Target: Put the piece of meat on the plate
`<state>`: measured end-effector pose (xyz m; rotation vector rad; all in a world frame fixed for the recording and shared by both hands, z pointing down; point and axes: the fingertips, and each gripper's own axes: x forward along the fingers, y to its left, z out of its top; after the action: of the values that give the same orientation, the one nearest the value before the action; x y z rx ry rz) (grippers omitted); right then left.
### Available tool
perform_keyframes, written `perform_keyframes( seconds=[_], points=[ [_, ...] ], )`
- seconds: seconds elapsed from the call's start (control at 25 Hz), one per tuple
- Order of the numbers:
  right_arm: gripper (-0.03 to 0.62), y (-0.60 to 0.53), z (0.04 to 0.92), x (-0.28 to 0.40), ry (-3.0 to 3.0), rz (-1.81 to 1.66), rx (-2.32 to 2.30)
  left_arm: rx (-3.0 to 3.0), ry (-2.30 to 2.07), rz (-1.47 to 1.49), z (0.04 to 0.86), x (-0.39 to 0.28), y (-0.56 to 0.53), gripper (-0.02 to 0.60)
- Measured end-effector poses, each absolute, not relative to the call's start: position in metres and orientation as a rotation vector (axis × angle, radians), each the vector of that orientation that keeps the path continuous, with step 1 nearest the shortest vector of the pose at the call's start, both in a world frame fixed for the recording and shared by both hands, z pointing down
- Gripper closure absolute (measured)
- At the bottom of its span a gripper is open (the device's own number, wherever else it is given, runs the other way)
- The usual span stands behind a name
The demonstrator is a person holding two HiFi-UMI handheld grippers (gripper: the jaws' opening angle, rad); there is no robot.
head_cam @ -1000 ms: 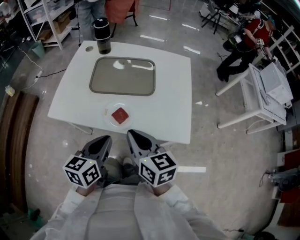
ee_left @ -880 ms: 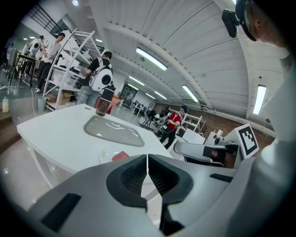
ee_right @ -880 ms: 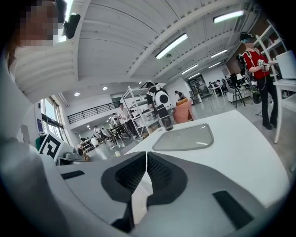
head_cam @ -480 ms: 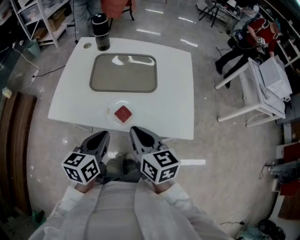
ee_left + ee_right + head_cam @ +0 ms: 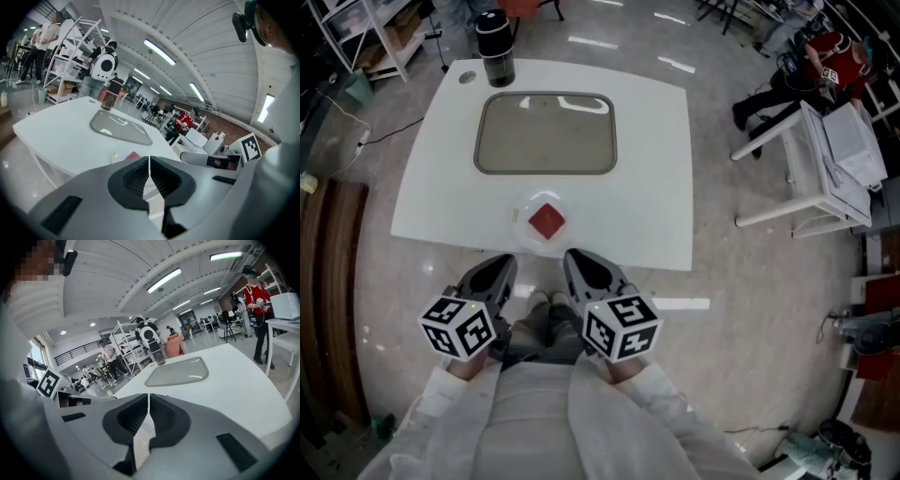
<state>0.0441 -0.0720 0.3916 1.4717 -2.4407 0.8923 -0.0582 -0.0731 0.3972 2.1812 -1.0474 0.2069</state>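
The piece of meat (image 5: 547, 221) lies on the plate (image 5: 563, 203) at the near table (image 5: 647, 169) edge, so the task looks done. The left gripper (image 5: 495, 270) and right gripper (image 5: 579, 262) hang just short of the table, jaws closed on nothing.

The meat (image 5: 547, 221) lies on the plate (image 5: 523, 205), near the table (image 5: 656, 169) edge, tray (image 5: 546, 133) behind.

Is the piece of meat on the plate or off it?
On it: the red piece of meat lies in the middle of the white plate.
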Motion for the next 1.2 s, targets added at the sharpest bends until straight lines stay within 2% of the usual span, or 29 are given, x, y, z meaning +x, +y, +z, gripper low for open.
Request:
perform_keyframes(
  seconds=[0.56,1.2],
  points=[
    [0.577,-0.110,0.442,0.038,-2.360,1.039,1.403,2.037,-1.027,0.270,0.455,-0.062,-0.113,0.565],
    [0.574,-0.139,0.499,0.070,-2.169,1.096,1.480,1.933,-1.024,0.375,0.506,-0.059,-0.137,0.563]
  ],
)
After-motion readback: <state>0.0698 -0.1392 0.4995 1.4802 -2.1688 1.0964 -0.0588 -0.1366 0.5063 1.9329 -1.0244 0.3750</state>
